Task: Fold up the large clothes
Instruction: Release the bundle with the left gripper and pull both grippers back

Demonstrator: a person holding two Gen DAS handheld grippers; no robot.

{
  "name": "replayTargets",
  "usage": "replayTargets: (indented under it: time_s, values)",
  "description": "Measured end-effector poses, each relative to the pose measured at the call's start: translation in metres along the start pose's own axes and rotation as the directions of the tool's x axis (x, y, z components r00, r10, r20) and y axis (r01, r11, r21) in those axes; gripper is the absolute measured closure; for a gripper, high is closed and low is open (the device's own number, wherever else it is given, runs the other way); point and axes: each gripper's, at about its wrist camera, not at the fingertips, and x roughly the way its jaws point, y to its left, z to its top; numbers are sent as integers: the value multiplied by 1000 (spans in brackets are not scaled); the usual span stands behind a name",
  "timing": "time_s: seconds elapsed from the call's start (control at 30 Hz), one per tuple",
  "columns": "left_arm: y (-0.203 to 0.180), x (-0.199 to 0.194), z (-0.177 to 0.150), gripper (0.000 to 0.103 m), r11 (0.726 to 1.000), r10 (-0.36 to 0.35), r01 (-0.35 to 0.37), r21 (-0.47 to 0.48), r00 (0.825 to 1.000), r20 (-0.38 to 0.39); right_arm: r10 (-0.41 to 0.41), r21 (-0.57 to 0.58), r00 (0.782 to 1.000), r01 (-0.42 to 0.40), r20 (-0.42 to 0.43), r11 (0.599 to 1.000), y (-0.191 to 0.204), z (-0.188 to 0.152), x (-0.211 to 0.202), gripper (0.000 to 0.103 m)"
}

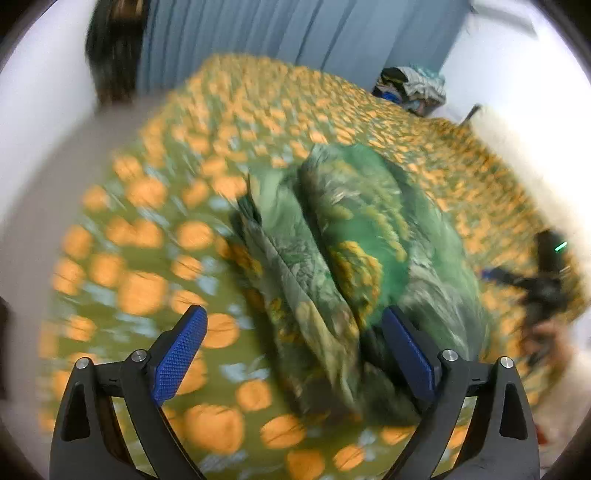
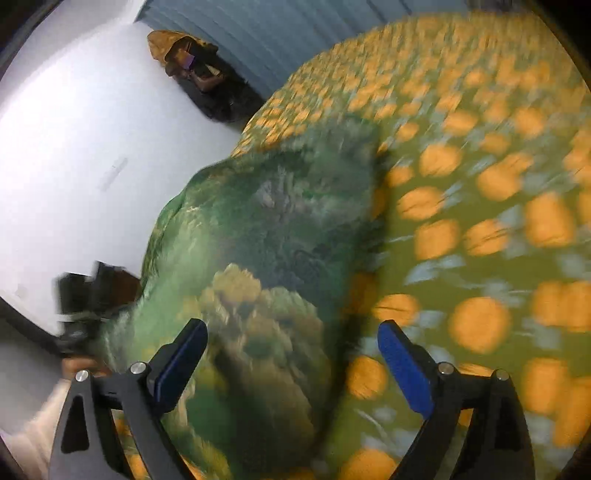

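Garment (image 1: 354,236): green printed cloth with yellow flowers, lay folded in a thick bundle on the bed.
Bed cover (image 1: 147,236): olive with orange blossoms, under the bundle.
Left tool (image 1: 293,325): fingers spread wide above the near end of the garment, pinching nothing.
Right tool (image 2: 291,334): fingers spread wide over the garment's edge, pads not pressing it.
Background: blue curtain (image 1: 258,33), clothes pile (image 1: 410,86) at the far bed corner.

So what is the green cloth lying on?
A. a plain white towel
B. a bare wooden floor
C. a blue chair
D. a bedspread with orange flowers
D: the folded green cloth lies on the olive bedspread dotted with orange flowers, seen all round it in both wrist views.
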Motion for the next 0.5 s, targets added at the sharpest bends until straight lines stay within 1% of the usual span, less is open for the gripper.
replayTargets:
  time_s: [0.03, 0.07, 0.1, 0.13, 0.17, 0.23, 0.27, 0.3, 0.37, 0.4, 0.43, 0.47, 0.5]
  values:
    - [-14, -15, -2, 6, 997, 60, -61, 46, 998, 35, -63, -38, 998, 64, 27, 997, 9, -3, -16, 8]
    - [-23, -24, 0, 4, 991, 103, -108, 77, 992, 68, -131, -82, 989, 136, 65, 987, 20, -9, -35, 8]
    - [-28, -33, -2, 2, 983, 144, -155, 100, 984, 103, -179, -112, 980, 188, 88, 976, 25, -11, -45, 8]
    - [-41, -42, -1, 1, 969, 200, -218, 117, 968, 149, -236, -150, 965, 252, 118, 956, 37, -18, -60, 8]
    - [-55, -59, -7, 1, 956, 240, -266, 127, 952, 191, -283, -183, 948, 307, 146, 934, 48, -24, -74, 8]
    - [-83, -84, -19, 1, 929, 297, -341, 141, 918, 261, -354, -216, 917, 389, 185, 895, 51, -29, -86, 8]
    - [-94, -96, -23, 0, 922, 311, -360, 141, 907, 282, -388, -233, 897, 432, 212, 872, 62, -37, -99, 8]
    - [-106, -109, -28, 0, 918, 318, -371, 138, 899, 300, -404, -243, 885, 455, 232, 856, 69, -43, -110, 8]
    - [-123, -125, -36, 0, 925, 313, -364, 113, 894, 320, -431, -266, 852, 507, 297, 820, 90, -60, -134, 8]
    - [-130, -132, -40, 0, 930, 309, -356, 94, 894, 325, -431, -267, 840, 521, 330, 810, 97, -67, -141, 8]
    - [-138, -143, -47, 0, 930, 323, -361, 62, 888, 327, -430, -260, 824, 536, 370, 803, 108, -74, -151, 8]
    - [-146, -151, -54, 0, 923, 350, -383, 35, 874, 336, -423, -247, 813, 540, 400, 805, 117, -81, -162, 8]
    - [-155, -156, -62, 0, 913, 374, -406, 22, 859, 349, -414, -236, 814, 532, 408, 813, 123, -87, -168, 8]
